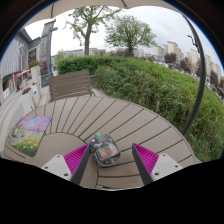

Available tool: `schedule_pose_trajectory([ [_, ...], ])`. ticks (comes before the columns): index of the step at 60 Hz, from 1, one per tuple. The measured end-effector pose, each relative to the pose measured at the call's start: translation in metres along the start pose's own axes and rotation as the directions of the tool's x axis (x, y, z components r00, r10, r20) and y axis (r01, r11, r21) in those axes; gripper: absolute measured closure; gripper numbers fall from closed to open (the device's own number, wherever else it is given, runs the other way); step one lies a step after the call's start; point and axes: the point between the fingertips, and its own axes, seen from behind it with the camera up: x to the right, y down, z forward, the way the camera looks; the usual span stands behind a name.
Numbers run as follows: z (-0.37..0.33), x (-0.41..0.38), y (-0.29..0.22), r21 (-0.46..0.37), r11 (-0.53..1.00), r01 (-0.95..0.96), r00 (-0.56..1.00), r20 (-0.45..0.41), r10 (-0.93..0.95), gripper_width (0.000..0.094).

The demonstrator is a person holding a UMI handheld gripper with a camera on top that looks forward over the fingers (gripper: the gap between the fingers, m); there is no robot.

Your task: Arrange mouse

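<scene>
A transparent-shelled mouse [104, 150] with dark and red parts inside lies on the round slatted wooden table [130, 125]. It rests between my fingers, close against the left finger's pink pad [76, 158], with a clear gap to the right pad [146, 158]. My gripper [111, 157] is open and low over the tabletop. A colourful mouse mat [29, 134] lies on the table to the left, beyond the left finger.
A wooden chair [70, 84] stands past the table's far edge. A green hedge [160, 85] runs along the right and back. More furniture and a building wall [18, 75] are on the left, and trees [128, 32] stand beyond.
</scene>
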Motion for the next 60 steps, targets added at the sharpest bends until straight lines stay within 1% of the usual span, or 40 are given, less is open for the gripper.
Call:
schedule_pose_trajectory([
  [16,0.022,0.013,-0.011,-0.017,1.0,0.008,0.999,-0.045,-0.008,0.0082],
  [22,0.028,0.014,-0.012,-0.026,1.0,0.003,0.999,-0.045,-0.005,0.0084],
  [25,0.03,0.014,-0.013,-0.03,1.0,0.003,0.999,-0.039,-0.004,0.0106],
  [27,0.03,0.012,-0.013,-0.033,0.999,0.002,0.999,-0.034,-0.003,0.0144],
  [29,0.031,0.009,-0.013,-0.037,0.999,-0.001,1.0,-0.021,0.001,0.0227],
  [30,0.032,0.005,-0.012,-0.042,0.999,-0.004,1.0,-0.009,0.004,0.03],
  [32,0.032,0.003,-0.012,-0.047,0.999,0.006,1.0,-0.007,-0.007,0.0492],
  [34,0.032,0.006,-0.013,-0.058,0.998,0.031,0.999,-0.026,-0.033,0.0508],
  [35,0.032,0.004,-0.014,-0.061,0.997,0.045,0.999,-0.021,-0.046,0.0518],
  [36,0.03,0.001,-0.016,-0.062,0.996,0.057,0.998,-0.016,-0.058,0.0551],
  [40,0.027,-0.01,-0.031,-0.053,0.998,0.046,0.999,0.008,-0.046,0.0553],
  [43,0.014,-0.02,-0.052,-0.039,0.999,0.029,1.0,0.005,-0.029,0.0554],
  [47,0.0,-0.044,-0.088,0.007,1.0,0.013,1.0,0.013,-0.013,0.0554],
  [52,-0.02,-0.106,-0.129,0.047,0.999,-0.018,0.994,0.106,0.013,0.0555],
  [56,-0.03,-0.164,-0.145,0.068,0.997,-0.04,0.985,0.173,0.027,0.0554],
  [60,-0.032,-0.219,-0.151,0.09,0.996,-0.026,0.979,0.205,0.007,0.0554],
])
